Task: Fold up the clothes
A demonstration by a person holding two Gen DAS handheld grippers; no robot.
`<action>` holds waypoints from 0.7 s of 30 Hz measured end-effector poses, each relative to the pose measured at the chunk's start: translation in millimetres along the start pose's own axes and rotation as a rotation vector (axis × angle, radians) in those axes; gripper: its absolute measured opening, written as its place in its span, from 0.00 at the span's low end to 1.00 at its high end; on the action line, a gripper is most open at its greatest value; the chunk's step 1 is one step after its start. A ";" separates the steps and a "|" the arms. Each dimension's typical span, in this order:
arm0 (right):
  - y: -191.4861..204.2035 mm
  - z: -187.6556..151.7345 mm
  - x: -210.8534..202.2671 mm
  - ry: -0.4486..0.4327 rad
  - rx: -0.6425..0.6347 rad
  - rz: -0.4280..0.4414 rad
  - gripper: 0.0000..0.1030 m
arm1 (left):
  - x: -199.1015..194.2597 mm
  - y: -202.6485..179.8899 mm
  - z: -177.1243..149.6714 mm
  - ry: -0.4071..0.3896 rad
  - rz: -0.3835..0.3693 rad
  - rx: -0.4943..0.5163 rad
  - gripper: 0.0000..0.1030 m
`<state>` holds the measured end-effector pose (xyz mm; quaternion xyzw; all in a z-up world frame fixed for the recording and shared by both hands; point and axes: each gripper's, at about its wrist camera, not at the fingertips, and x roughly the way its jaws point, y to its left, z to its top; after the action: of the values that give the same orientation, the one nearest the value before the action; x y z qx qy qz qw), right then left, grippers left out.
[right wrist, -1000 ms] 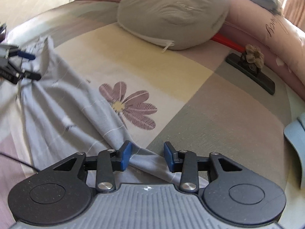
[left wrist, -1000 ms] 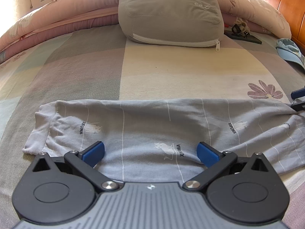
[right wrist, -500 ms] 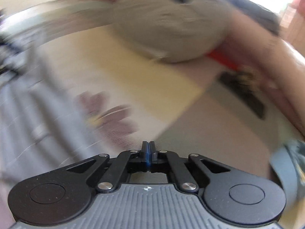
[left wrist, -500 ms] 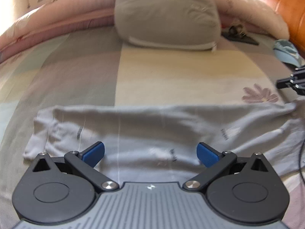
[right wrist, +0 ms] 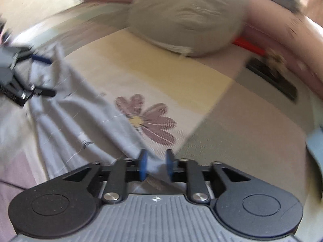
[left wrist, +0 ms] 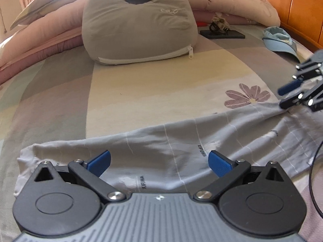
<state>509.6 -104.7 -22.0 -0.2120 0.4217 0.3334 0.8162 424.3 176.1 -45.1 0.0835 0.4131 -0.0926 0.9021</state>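
A light grey garment (left wrist: 181, 143) printed with small cats lies stretched in a long band across the checked bed sheet (left wrist: 153, 84). My left gripper (left wrist: 159, 160) is open, low over the band's near edge toward its left end, holding nothing. In the blurred right wrist view the garment (right wrist: 76, 109) runs off to the left. My right gripper (right wrist: 155, 166) is open a little, jaws either side of the cloth's right end. It also shows in the left wrist view (left wrist: 290, 94), open, just above the cloth's far right end.
A grey cat-face cushion (left wrist: 137, 24) sits at the head of the bed before pink pillows (left wrist: 232, 2). A black flat object (left wrist: 222, 34) and a light blue cap (left wrist: 278, 40) lie at the far right. A wooden headboard (left wrist: 298, 4) lies beyond. A black cable (left wrist: 315, 173) hangs right.
My right gripper shut half a second ago and now stands slightly open again at the cloth's right end. The left gripper stayed open and shifted toward the garment's left end.
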 end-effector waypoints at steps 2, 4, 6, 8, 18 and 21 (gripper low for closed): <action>-0.9 4.1 9.8 0.044 -0.088 0.021 0.41 | -1.6 0.1 -1.4 0.003 0.004 -0.008 0.99; -8.8 7.3 13.6 0.072 -0.126 0.080 0.40 | -3.3 -0.5 -2.2 0.003 0.005 -0.015 0.99; -11.9 10.2 14.6 0.094 -0.146 0.129 0.29 | -4.9 -0.9 -3.1 0.003 0.000 -0.021 0.99; -8.8 11.3 14.6 0.110 -0.167 0.170 0.11 | -5.2 -1.5 -3.7 0.003 0.000 -0.026 0.99; -36.2 24.6 10.6 -0.040 -0.017 -0.045 0.04 | -6.4 -7.4 2.3 -0.024 -0.033 -0.012 0.99; -40.3 19.6 -7.4 -0.050 0.057 -0.043 0.08 | -5.2 -5.6 -0.1 -0.023 -0.043 -0.013 0.99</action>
<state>546.3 -122.8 -2.4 -0.1892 0.4059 0.3086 0.8392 419.6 171.2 -41.6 0.0677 0.4049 -0.1104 0.9051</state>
